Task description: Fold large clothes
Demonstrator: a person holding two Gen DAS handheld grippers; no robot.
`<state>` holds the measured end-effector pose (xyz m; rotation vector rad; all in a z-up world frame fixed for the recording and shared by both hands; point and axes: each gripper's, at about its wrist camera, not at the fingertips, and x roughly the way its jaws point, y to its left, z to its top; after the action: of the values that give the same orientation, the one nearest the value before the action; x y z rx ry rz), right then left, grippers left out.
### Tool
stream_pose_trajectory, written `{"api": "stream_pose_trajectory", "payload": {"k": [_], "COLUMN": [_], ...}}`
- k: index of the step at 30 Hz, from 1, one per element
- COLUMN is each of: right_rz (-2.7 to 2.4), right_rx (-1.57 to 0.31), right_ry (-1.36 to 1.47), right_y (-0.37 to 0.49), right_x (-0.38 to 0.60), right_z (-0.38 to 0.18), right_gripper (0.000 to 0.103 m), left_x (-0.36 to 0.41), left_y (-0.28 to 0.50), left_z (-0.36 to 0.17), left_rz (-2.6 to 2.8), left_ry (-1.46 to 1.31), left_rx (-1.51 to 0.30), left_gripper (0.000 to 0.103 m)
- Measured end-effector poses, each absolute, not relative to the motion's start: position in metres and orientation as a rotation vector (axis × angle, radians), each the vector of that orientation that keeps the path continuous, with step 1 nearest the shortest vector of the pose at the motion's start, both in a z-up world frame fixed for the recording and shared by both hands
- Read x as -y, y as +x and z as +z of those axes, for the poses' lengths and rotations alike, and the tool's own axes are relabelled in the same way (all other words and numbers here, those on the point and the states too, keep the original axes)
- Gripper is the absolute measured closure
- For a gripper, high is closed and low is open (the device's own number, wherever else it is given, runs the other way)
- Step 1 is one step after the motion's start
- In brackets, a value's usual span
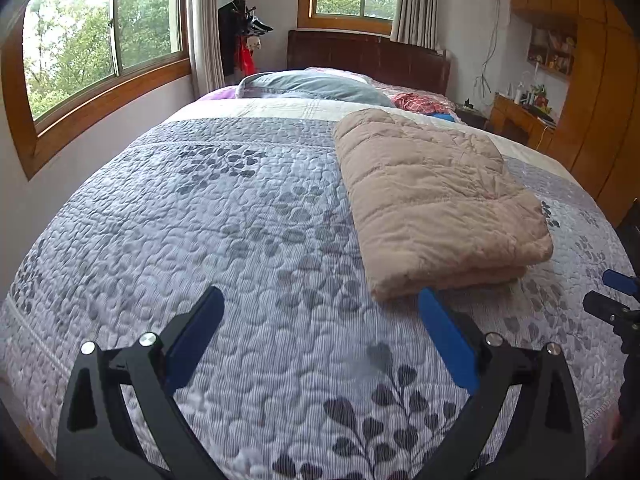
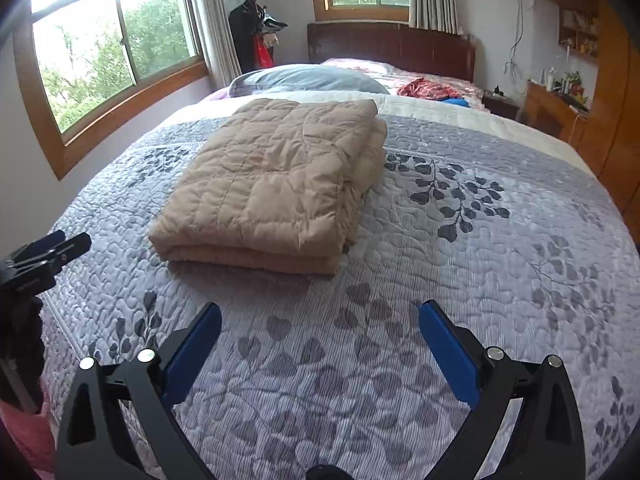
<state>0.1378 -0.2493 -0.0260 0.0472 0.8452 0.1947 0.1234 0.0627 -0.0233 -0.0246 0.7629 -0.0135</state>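
Observation:
A beige quilted garment (image 1: pixel 432 200) lies folded into a thick rectangle on the grey leaf-patterned bedspread (image 1: pixel 240 220). It also shows in the right wrist view (image 2: pixel 272 184), left of centre. My left gripper (image 1: pixel 320 300) is open and empty, above the bedspread, just short of the bundle's near left corner. My right gripper (image 2: pixel 320 312) is open and empty, above the bedspread in front of the bundle's near edge. Each gripper shows at the other view's edge: the right one (image 1: pixel 616 300), the left one (image 2: pixel 48 252).
A grey-blue pillow (image 1: pixel 312 86) and red cloth (image 1: pixel 416 102) lie at the head of the bed by the dark headboard (image 1: pixel 368 56). Windows line the left wall. A coat rack (image 1: pixel 242 28) stands in the corner. A wooden desk (image 1: pixel 520 116) and cabinets stand right.

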Motion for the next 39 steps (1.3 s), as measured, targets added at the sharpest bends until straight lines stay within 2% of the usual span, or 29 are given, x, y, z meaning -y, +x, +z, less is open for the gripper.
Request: {"api": "stream_pose_trajectory", "payload": {"k": [18, 39], "right_rz": [0.223, 0.225], "right_rx": [-0.822, -0.813], "right_ry": [0.071, 0.073], "right_y": [0.090, 0.073], "right_x": [0.235, 0.234], "right_z": [-0.015, -0.013], "right_gripper": [0.004, 0.004], "left_x": [-0.047, -0.036], "left_y": [0.062, 0.038], "left_z": [-0.011, -0.009], "left_rz": [0.042, 0.024], "left_ry": [0.038, 0.048], "left_rx": [-0.703, -0.703], "left_gripper": [0.006, 0.005]}}
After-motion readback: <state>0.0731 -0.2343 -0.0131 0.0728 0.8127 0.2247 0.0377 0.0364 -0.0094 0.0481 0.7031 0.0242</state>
